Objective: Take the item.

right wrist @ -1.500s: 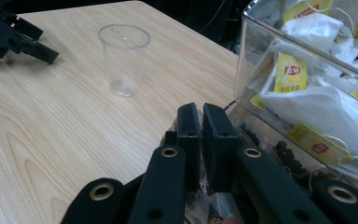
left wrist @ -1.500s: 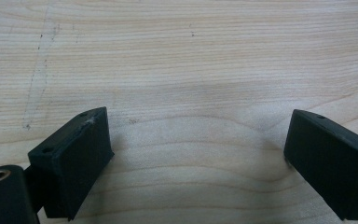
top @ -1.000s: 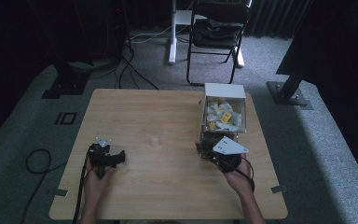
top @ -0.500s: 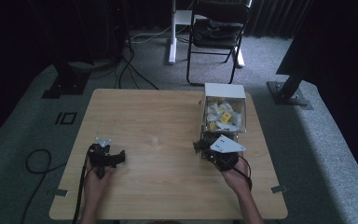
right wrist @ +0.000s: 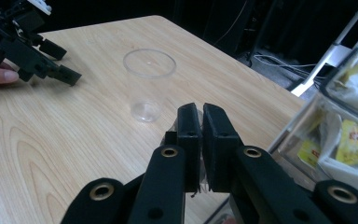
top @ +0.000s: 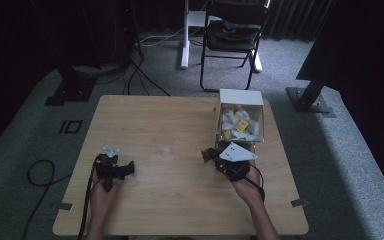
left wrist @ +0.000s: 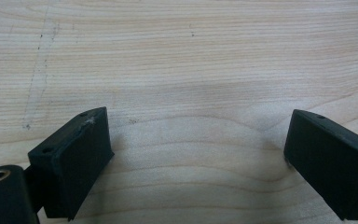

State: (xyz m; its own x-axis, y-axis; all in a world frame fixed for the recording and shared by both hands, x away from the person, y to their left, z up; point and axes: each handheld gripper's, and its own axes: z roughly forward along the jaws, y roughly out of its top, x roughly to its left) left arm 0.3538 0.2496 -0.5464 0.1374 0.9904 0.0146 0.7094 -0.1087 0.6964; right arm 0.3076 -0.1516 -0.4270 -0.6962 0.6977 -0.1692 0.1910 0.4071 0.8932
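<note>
Here the right gripper point(right wrist: 201, 122) is held with its jaws pressed together, and something thin and pale seems pinched between them, though what it is cannot be told. A clear plastic cup point(right wrist: 148, 84) stands upright on the table point(top: 180, 120) near the middle, just left of that gripper. At the near left, the left gripper point(left wrist: 198, 154) is rested low over bare wood, jaws spread wide.

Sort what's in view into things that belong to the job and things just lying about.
Part of the job:
- right gripper, shut, beside the clear box
- sachets inside that box
- clear cup, upright and empty, mid-table
- left gripper, open over bare wood

Just lying about:
- folding chair beyond the table
- cables on the floor
</note>
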